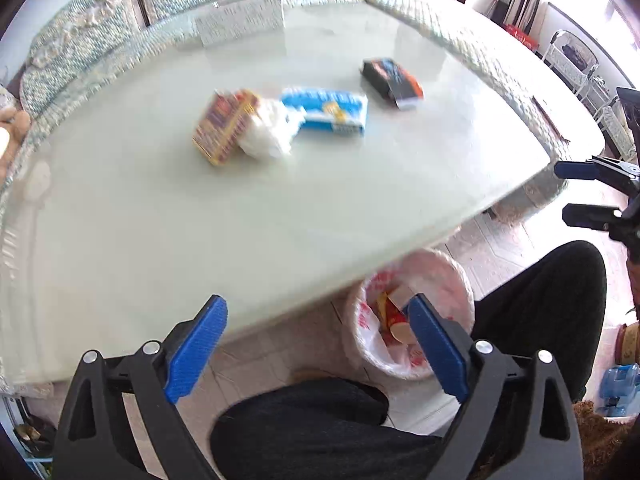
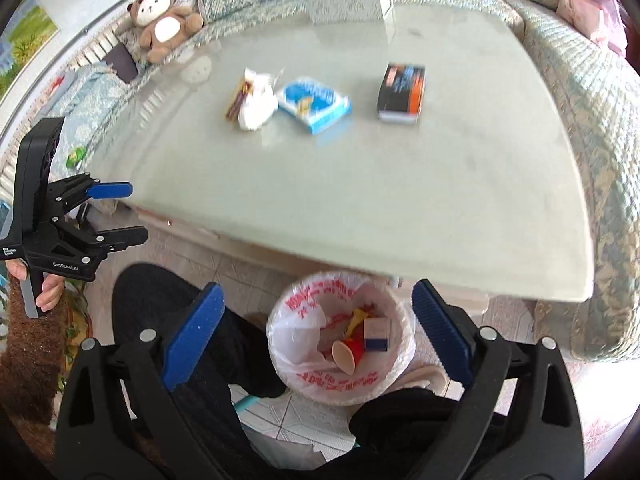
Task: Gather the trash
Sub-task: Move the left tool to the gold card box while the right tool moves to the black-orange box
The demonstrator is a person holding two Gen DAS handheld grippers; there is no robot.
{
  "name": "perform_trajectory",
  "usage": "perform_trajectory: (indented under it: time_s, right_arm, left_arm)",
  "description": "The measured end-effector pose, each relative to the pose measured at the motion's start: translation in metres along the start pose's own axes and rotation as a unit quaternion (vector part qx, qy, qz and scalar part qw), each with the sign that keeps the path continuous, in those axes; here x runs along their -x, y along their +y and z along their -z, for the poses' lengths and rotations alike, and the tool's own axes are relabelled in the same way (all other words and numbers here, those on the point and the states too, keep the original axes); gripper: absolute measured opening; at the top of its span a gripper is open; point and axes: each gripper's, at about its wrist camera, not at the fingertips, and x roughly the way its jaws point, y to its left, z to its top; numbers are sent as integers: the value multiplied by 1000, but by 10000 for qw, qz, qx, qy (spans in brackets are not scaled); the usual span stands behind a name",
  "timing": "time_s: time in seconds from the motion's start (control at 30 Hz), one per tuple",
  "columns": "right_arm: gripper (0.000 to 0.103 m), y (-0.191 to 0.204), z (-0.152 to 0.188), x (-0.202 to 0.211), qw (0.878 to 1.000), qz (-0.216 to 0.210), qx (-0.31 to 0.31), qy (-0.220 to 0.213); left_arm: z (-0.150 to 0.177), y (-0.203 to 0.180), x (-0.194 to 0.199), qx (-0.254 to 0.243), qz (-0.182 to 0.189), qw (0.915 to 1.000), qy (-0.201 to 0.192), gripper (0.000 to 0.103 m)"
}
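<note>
On the pale glass table (image 1: 160,240) (image 2: 400,184) lie a yellow-red box (image 1: 224,126) (image 2: 237,100), a crumpled white tissue (image 1: 270,132) (image 2: 258,106), a blue-white packet (image 1: 326,110) (image 2: 316,104) and a black-orange box (image 1: 392,82) (image 2: 401,92). A bin lined with a white and red bag (image 1: 408,312) (image 2: 340,336) stands on the floor under the table's near edge, with trash inside. My left gripper (image 1: 318,344) (image 2: 120,212) is open and empty above the table's edge. My right gripper (image 2: 318,336) (image 1: 576,192) is open and empty over the bin.
A patterned sofa (image 2: 580,92) (image 1: 80,52) wraps around the table's far sides. A teddy bear (image 2: 162,20) sits on it. A clear box (image 2: 352,2) (image 1: 240,18) stands at the table's far edge. The person's dark-trousered legs (image 1: 340,420) (image 2: 180,320) flank the bin.
</note>
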Motion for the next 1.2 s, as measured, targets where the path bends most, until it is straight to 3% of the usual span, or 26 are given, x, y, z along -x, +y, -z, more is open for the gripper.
perform_trajectory:
  time_s: [0.17, 0.33, 0.43, 0.77, 1.2]
  right_arm:
    - [95, -5, -63, 48, 9974, 305, -36, -657]
    - [96, -6, -111, 55, 9969, 390, 6, -681]
    - [96, -1, -132, 52, 9963, 517, 161, -665]
    - [96, -2, -174, 3, 9978, 557, 275, -245]
    - [95, -47, -182, -93, 9959, 671, -84, 602]
  left_arm:
    - [-49, 48, 57, 14, -156, 9989, -434, 91]
    - [-80, 80, 81, -16, -58, 9984, -568, 93]
    - [-92, 83, 78, -338, -167, 9978, -552, 94]
    - [-113, 63, -2, -1789, -87, 9835, -268, 94]
    - [-130, 80, -100, -1994, 454, 9785, 254, 94]
